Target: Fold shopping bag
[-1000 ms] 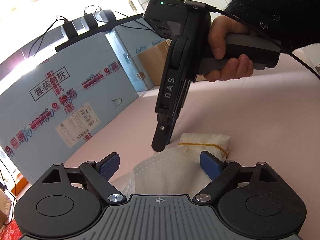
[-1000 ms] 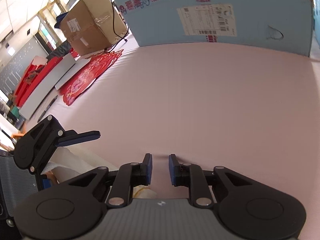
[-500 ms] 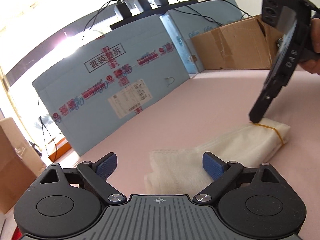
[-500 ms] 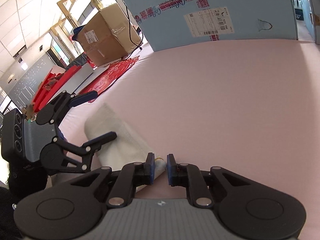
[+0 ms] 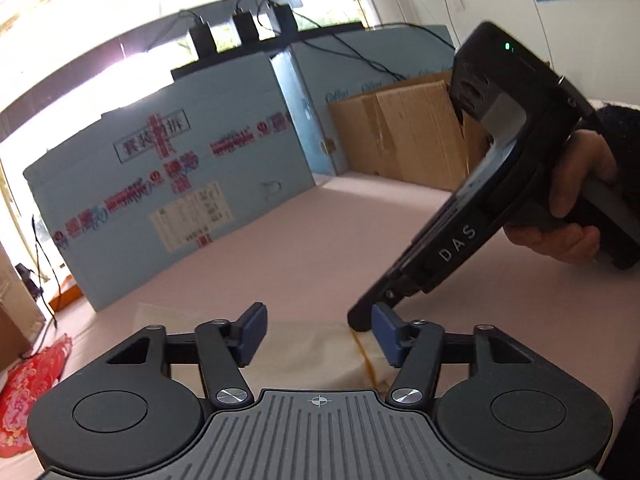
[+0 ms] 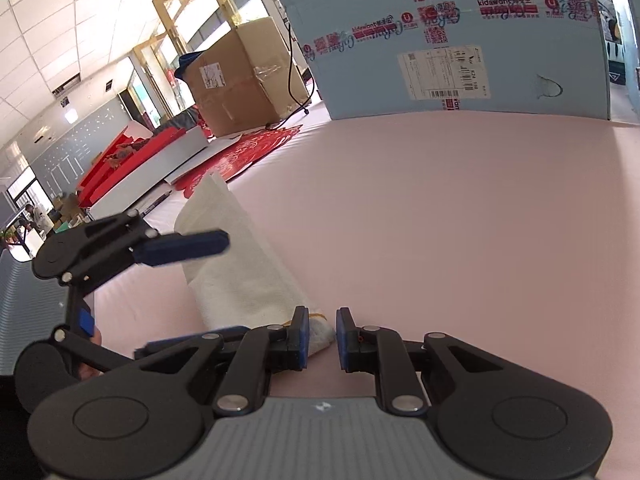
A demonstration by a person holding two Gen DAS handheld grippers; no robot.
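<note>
Shopping bag: folded into a long white bundle on the pink worktop, rubber band round its near end.
Left gripper: jaws just narrowed, straddling the bag, not pressing.
Right gripper: nearly closed, empty, bag end at 9 o'clock.
Risk: band may slip off, folds springing open.

White shopping bag, apparently rolled and banded, lies on pink surface.

Bright windows glare behind a blue box. Cardboard boxes stand beside the pink table.
</note>
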